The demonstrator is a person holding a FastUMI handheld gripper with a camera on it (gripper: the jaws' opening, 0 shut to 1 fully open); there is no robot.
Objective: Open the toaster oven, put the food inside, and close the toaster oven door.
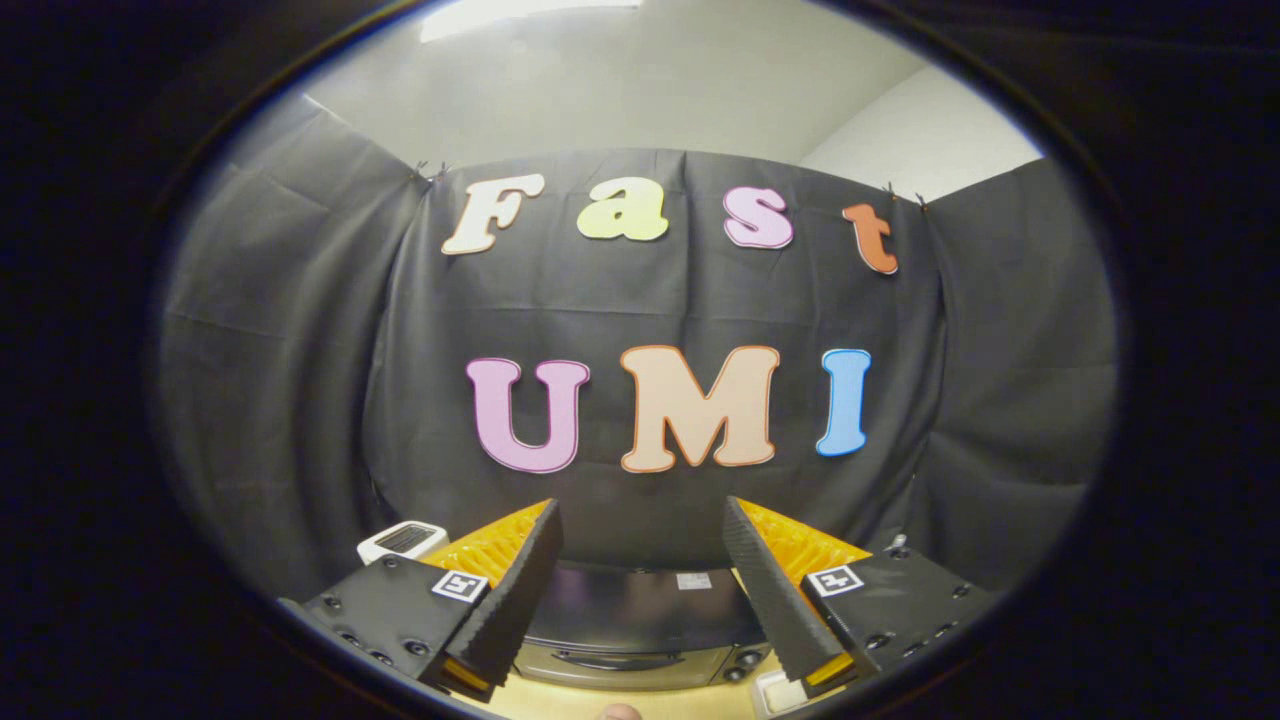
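Note:
The toaster oven (636,612) stands below and just ahead of the fingers, seen from above: a dark top, a silver front with a handle (618,661) and knobs (742,664) at its right. Its door looks closed. My gripper (640,506) is held high above the oven, open wide, with nothing between the fingers. A small pinkish rounded thing (620,712) peeks in on the wooden table (560,703) in front of the oven; I cannot tell what it is.
A white device with a dark grille (403,540) sits to the left of the oven, behind the left finger. A small white object (778,690) lies by the oven's front right corner. Black cloth walls close the booth behind and at both sides.

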